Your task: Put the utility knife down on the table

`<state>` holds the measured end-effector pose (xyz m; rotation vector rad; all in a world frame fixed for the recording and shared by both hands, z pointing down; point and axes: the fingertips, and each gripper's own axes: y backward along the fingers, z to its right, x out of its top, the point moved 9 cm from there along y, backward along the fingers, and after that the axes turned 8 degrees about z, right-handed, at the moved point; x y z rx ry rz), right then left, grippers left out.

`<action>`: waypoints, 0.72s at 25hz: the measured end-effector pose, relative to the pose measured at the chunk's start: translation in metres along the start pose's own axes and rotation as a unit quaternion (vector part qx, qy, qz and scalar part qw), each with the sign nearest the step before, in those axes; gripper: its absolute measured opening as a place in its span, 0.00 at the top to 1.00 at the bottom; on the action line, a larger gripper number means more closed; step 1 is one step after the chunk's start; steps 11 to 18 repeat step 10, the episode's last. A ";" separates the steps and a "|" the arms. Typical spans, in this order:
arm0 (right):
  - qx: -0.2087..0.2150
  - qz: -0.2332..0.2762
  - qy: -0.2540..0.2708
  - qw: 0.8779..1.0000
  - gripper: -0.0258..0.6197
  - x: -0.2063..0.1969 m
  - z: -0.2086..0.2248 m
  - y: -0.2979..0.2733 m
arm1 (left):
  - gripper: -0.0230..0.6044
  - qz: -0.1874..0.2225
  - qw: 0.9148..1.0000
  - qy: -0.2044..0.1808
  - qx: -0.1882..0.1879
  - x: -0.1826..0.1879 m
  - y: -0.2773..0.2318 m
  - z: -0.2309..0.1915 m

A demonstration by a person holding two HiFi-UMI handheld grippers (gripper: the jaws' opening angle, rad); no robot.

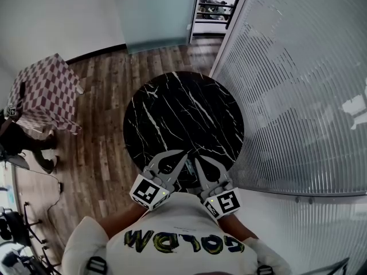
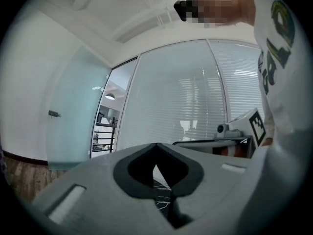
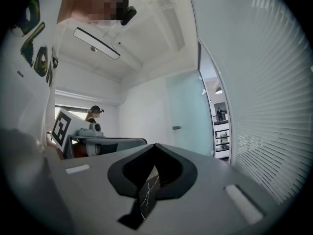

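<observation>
Jaws pressed together tip to tip on both the left gripper [image 1: 182,155] and the right gripper [image 1: 196,160], with nothing clamped in either pair; through the opening behind each set of tips, only a sliver of white-veined black stone. Both held level and close against the person's chest, over the near edge of the round black marble bench [image 1: 172,105], marker cubes [image 1: 148,191] toward the body and tips angled inward, almost meeting. Judged a neutral, drawn-in pose rather than a reach or a placement, with no load to steady and no target under the tips. Utility knife in none of the three views: not between the jaws, not beside them, not on the visible part of the bench top. Position relative to the jaws therefore impossible to tell; possibly hidden beneath the grippers at the near edge.
</observation>
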<state>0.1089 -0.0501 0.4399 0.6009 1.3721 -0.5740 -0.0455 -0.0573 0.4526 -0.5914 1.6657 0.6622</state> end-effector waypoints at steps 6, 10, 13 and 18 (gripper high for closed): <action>0.000 0.002 -0.001 1.000 0.96 -0.002 0.000 0.001 | 0.96 -0.001 1.000 0.005 -0.002 -0.002 -0.001 -0.001; 0.001 0.003 0.002 1.000 0.96 -0.003 0.000 0.000 | 0.96 -0.001 1.000 0.009 -0.002 -0.003 0.000 -0.001; 0.001 0.003 0.002 1.000 0.96 -0.003 0.000 0.000 | 0.96 -0.001 1.000 0.009 -0.002 -0.003 0.000 -0.001; 0.001 0.003 0.002 1.000 0.96 -0.003 0.000 0.000 | 0.96 -0.001 1.000 0.009 -0.002 -0.003 0.000 -0.001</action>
